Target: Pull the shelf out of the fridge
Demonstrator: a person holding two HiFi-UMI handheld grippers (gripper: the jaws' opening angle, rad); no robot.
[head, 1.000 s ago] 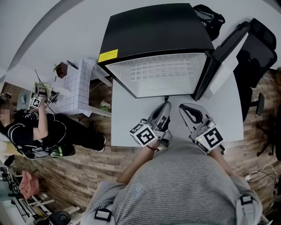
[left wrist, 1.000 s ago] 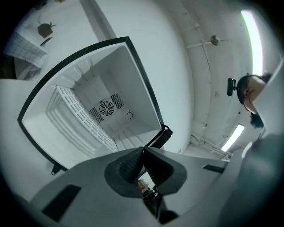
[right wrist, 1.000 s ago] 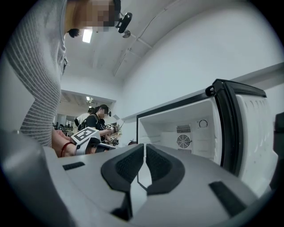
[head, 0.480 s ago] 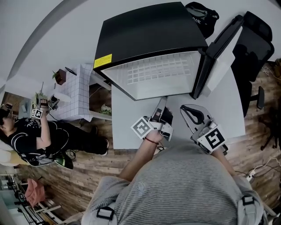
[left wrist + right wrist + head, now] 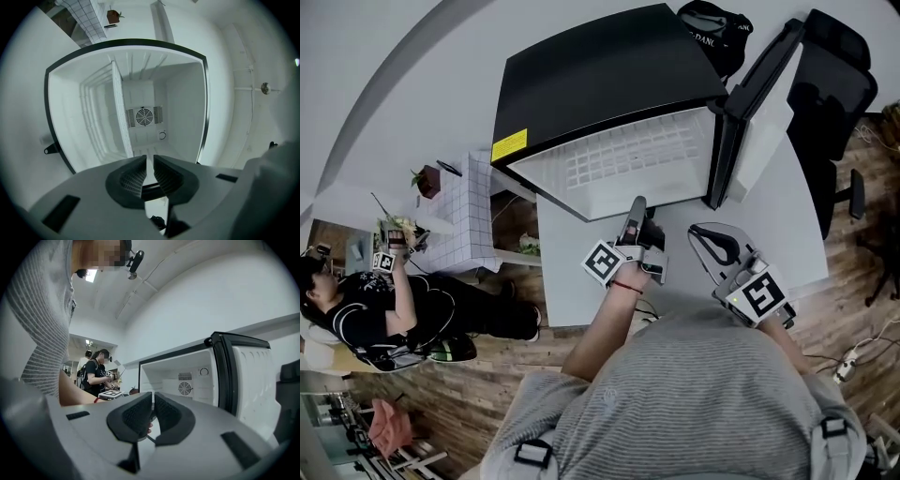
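Shelf [image 5: 628, 155] sits inside open black fridge [image 5: 600, 75].

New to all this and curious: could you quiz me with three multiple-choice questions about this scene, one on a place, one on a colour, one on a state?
1. Where does the fridge stand? A on the white table; B on a cart; C on a stool.
2. What colour is its outer casing? A white; B black; C red.
3. Its door is: A shut; B open; C removed.
Answers: A, its base sits on the table; B, its top is black; B, it is swung aside, showing the inside.
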